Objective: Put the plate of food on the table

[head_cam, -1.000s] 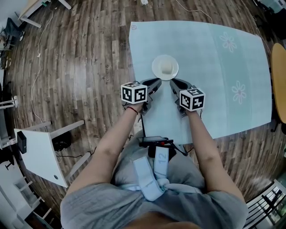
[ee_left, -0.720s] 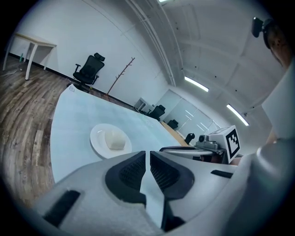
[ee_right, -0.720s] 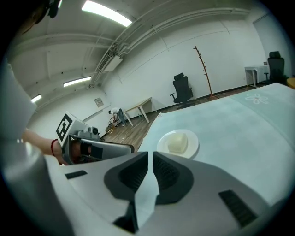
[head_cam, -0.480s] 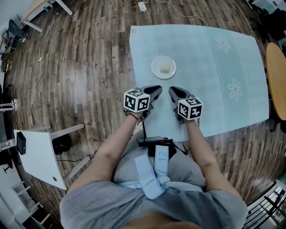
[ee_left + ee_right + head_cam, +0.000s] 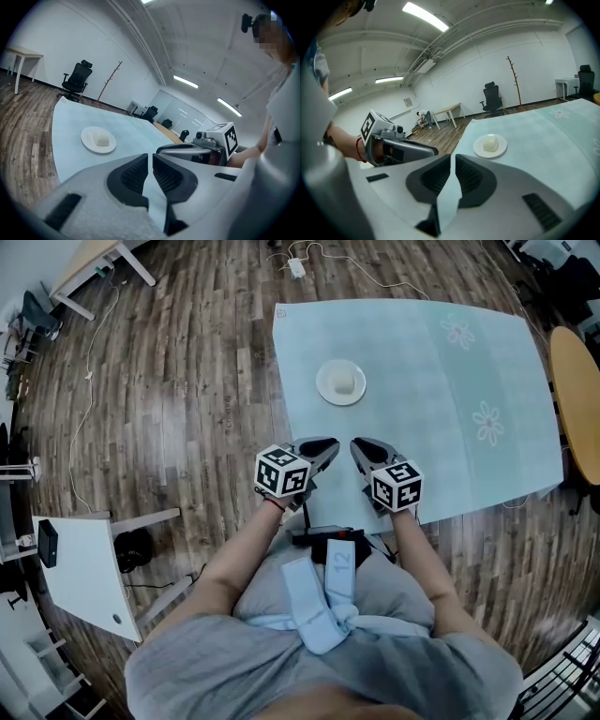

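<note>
Plate point(image 5: 324, 390) sits flat on the tabletop point(image 5: 422, 371), toward its left edge, well ahead of both tools. One pale block of food point(image 5: 345, 382) lies on it, roughly centred; nothing else is on the plate. Plate is upright and nothing touches it.

Left tool point(image 5: 324, 445) and right tool point(image 5: 360, 447) are held side by side over the near edge of the tabletop, tips pointing at the plate, near each other but not touching. The plate is roughly in line with the gap between them.

Left gripper view: left tool point(image 5: 150, 158) has its jaws drawn together, only a thin slit between the ribbed pads, nothing in it. Plate point(image 5: 88, 141) with food point(image 5: 101, 138) is up and to the left of the tips, clearly apart. Right tool point(image 5: 187, 149) shows off to the right.

Right gripper view: right tool point(image 5: 453, 160) is closed the same way, with a thin slit and nothing held. Plate point(image 5: 480, 149) and food point(image 5: 490, 143) are past the tips, a bit right. Left tool point(image 5: 417, 149) shows at left.

Tabletop cover is pale blue with flower prints point(image 5: 487, 423) on the right side. Wood floor point(image 5: 169, 381) all around, and a black office chair point(image 5: 491, 97) stands by the far wall.
</note>
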